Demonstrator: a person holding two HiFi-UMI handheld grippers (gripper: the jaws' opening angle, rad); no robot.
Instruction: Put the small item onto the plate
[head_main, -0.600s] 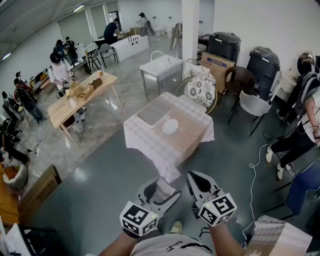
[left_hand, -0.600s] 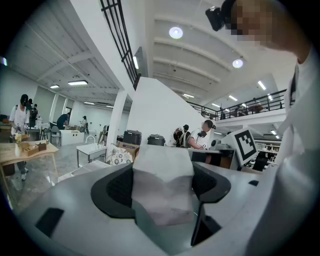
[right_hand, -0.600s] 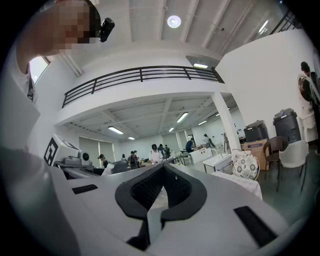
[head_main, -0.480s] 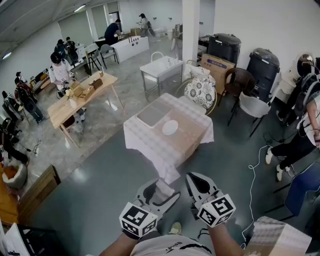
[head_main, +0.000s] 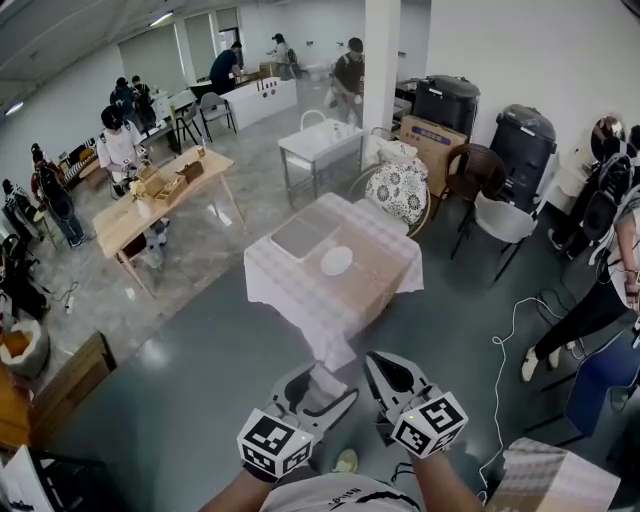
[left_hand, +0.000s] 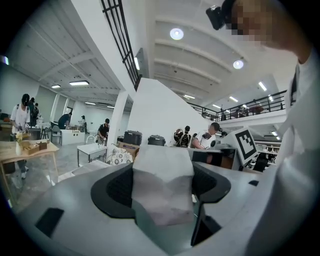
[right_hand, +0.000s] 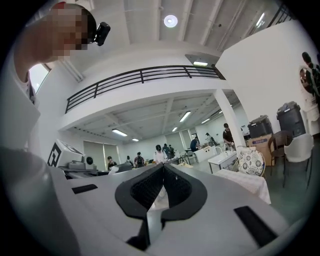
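My left gripper (head_main: 318, 385) is low in the head view, shut on a small white blocky item (head_main: 326, 380). In the left gripper view the item (left_hand: 162, 186) fills the gap, with a dark pad pressing on each side of it. My right gripper (head_main: 388, 372) hangs beside it, shut and empty; its pads meet at the tips (right_hand: 163, 171). Far ahead stands a table with a white cloth (head_main: 300, 290), and a white plate (head_main: 336, 261) lies on it next to a grey tray (head_main: 300, 234). Both grippers are well short of the table, over the floor.
Grey floor lies between me and the table. Behind it stand a patterned cushion chair (head_main: 398, 190), a white pillar (head_main: 380, 50) and black bins (head_main: 523, 135). Right: a seated person (head_main: 600, 290), a floor cable (head_main: 505, 350), a box (head_main: 555, 480). Left: a wooden table (head_main: 160, 195) with people.
The view has shifted slightly, so the table and plate sit a little higher and further left. A person in dark clothes has come into sight by the pillar. Both grippers keep their grip.
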